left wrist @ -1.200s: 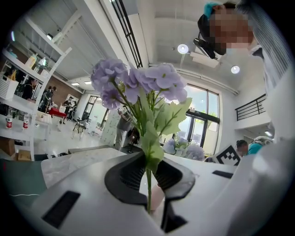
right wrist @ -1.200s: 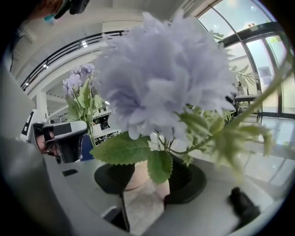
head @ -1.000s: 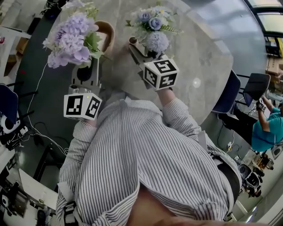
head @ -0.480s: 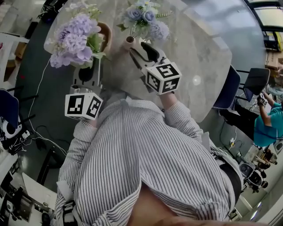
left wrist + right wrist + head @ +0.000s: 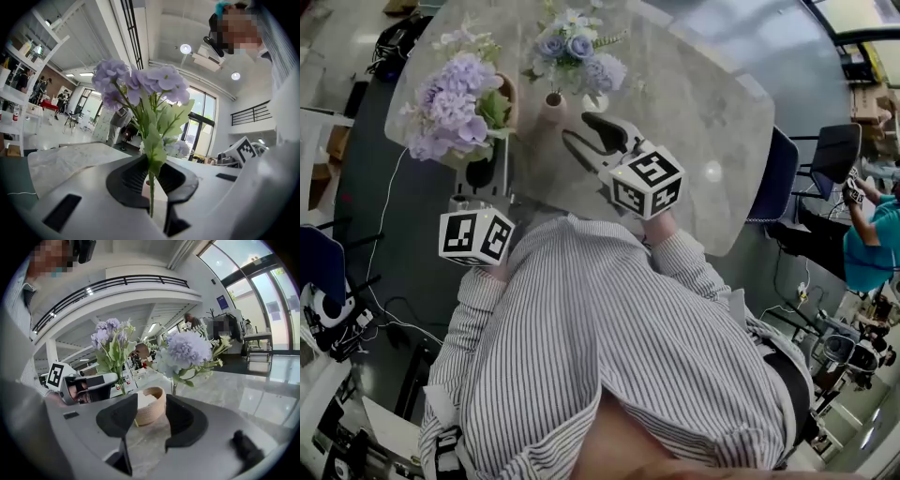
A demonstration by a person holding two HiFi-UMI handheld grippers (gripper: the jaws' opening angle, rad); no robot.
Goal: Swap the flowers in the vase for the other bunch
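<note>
My left gripper [image 5: 484, 152] is shut on the green stem [image 5: 151, 197] of a purple hydrangea bunch [image 5: 453, 101], holding it upright over the table's left edge. In the left gripper view the purple hydrangea bunch [image 5: 136, 82] rises above the closed jaws of my left gripper [image 5: 151, 183]. A small pink vase [image 5: 553, 107] stands on the table with the blue bunch [image 5: 572, 54] in it. My right gripper [image 5: 577, 128] is open and empty, a short way to the right of the vase. Between the jaws of my right gripper [image 5: 151, 411] only the basket shows, farther off; the blue bunch [image 5: 187, 350] stands beyond.
A woven basket [image 5: 151, 405] sits on the round marble table [image 5: 703, 103] behind the purple flowers. A blue chair [image 5: 780, 187] stands at the table's right edge. A person in a teal top [image 5: 872, 253] is at the far right. Cables lie on the floor at left.
My right gripper has drawn back from the blue bunch, which stays standing in the vase. The left gripper still holds the purple bunch in about the same place.
</note>
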